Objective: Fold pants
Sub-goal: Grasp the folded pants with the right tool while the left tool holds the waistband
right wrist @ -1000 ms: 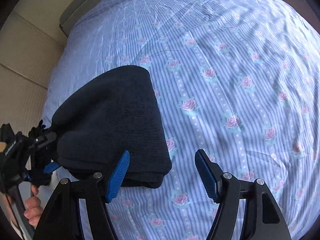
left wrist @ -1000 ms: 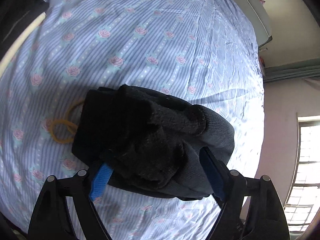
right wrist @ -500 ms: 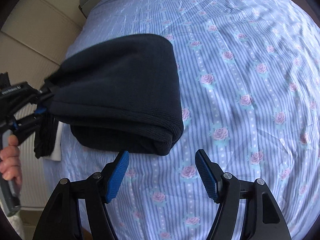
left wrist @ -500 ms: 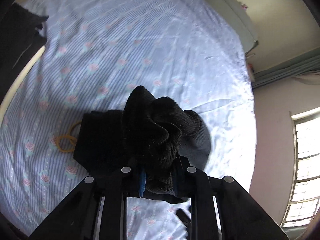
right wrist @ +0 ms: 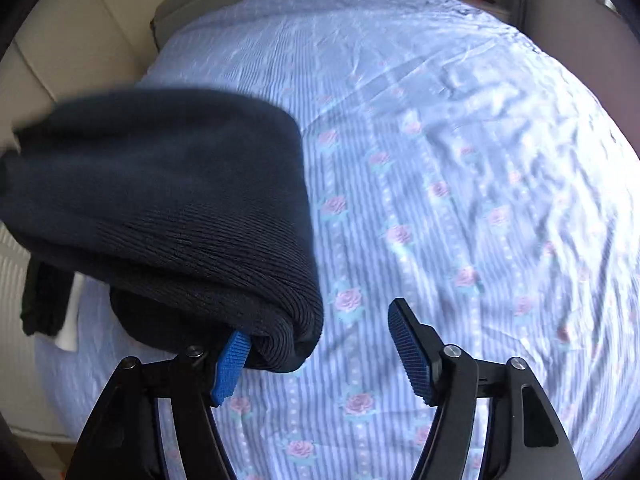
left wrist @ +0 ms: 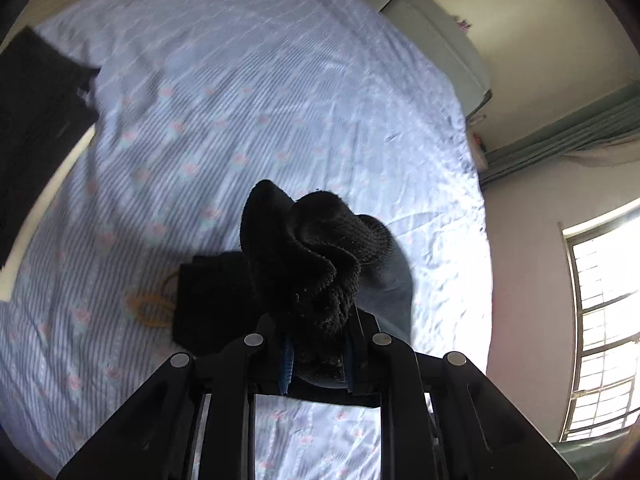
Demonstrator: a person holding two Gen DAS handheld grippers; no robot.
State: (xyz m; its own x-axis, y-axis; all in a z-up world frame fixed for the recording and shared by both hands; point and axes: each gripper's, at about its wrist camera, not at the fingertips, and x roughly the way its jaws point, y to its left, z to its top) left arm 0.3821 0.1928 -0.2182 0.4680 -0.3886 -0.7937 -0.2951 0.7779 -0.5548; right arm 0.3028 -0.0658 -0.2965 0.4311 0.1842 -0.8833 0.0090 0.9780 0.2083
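Observation:
The black knitted pants (left wrist: 308, 264) are folded into a thick bundle. My left gripper (left wrist: 318, 356) is shut on one bunched end and holds it above the bed, while the rest hangs down to the sheet. In the right wrist view the same pants (right wrist: 168, 200) fill the left side, and their rounded folded corner lies against the blue pad of the left finger (right wrist: 230, 364). My right gripper (right wrist: 316, 324) has its jaws closing. The pants' corner reaches only a little way between them and the right pad stands free of the cloth.
The bed sheet (right wrist: 460, 200), blue-striped with pink roses, spreads all around. A yellow elastic loop (left wrist: 148, 308) lies on it left of the pants. Another dark cloth (left wrist: 36, 112) lies at the bed's left edge. A window (left wrist: 600, 320) and a wall stand at the right.
My left gripper closed on the pants' bunched end and lifted it. The right gripper moved toward the bundle, whose corner now rests against its left pad.

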